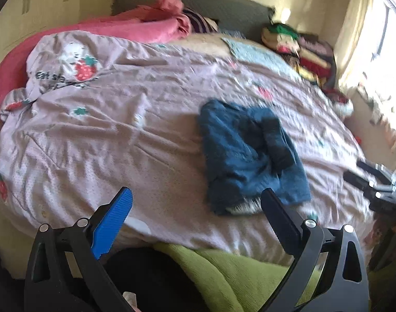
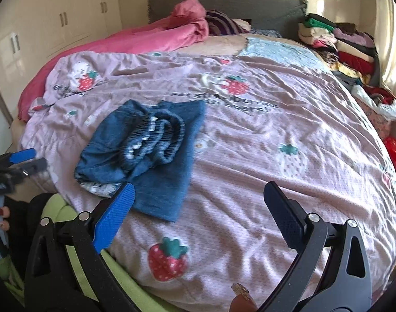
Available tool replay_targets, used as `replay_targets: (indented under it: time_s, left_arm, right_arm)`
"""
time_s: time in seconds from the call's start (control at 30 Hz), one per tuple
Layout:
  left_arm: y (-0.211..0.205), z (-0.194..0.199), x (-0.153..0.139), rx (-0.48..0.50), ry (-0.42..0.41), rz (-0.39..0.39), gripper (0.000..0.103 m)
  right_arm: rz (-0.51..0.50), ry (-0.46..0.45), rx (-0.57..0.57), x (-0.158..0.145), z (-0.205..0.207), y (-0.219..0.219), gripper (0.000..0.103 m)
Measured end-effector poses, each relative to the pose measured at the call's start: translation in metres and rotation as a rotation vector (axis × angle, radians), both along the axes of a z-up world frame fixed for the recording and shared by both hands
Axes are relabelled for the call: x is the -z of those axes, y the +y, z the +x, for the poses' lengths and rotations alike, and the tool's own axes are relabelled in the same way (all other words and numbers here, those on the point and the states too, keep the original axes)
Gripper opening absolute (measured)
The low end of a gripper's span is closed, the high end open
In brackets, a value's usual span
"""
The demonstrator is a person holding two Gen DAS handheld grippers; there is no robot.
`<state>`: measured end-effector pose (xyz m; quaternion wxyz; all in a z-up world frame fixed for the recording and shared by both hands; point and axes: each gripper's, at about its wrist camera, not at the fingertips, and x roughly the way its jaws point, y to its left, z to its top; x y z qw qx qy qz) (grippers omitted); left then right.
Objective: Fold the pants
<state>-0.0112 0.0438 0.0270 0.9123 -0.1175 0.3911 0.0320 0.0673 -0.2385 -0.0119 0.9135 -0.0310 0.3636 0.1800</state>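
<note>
Small blue denim pants [image 1: 247,153] lie bunched on the pink strawberry bedspread [image 1: 120,135], near the bed's front edge. In the right wrist view the pants [image 2: 146,153] show their elastic waistband [image 2: 169,132] turned up on top. My left gripper [image 1: 198,202] is open, hanging just in front of the pants with nothing between its fingers. My right gripper [image 2: 199,197] is open too, just to the right of the pants, its blue pad [image 2: 114,215] close to the hem. The left gripper [image 2: 26,160] also shows at the left edge of the right wrist view.
A pink blanket [image 2: 146,39] and striped pillow [image 2: 224,23] lie at the head of the bed. Stacked clothes [image 2: 341,46] pile up at the far right corner. A green cover [image 1: 224,273] hangs below the bed's front edge. White wardrobes [image 2: 55,18] stand on the left.
</note>
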Motion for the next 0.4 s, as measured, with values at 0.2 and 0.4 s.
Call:
replay_targets:
  time_s: [0.2,0.4]
  left_arm:
    - [0.08,0.05,0.028,-0.168,0.154,0.061,0.099]
    - [0.194,0.118,0.061,-0.43,0.245,0.228,0.099]
  right_arm:
    - [0.003,0.04,0.144,0.018,0.037,-0.051,0.094]
    - [-0.023,0.094,0.458,0.038,0.112,-0.172,0.094]
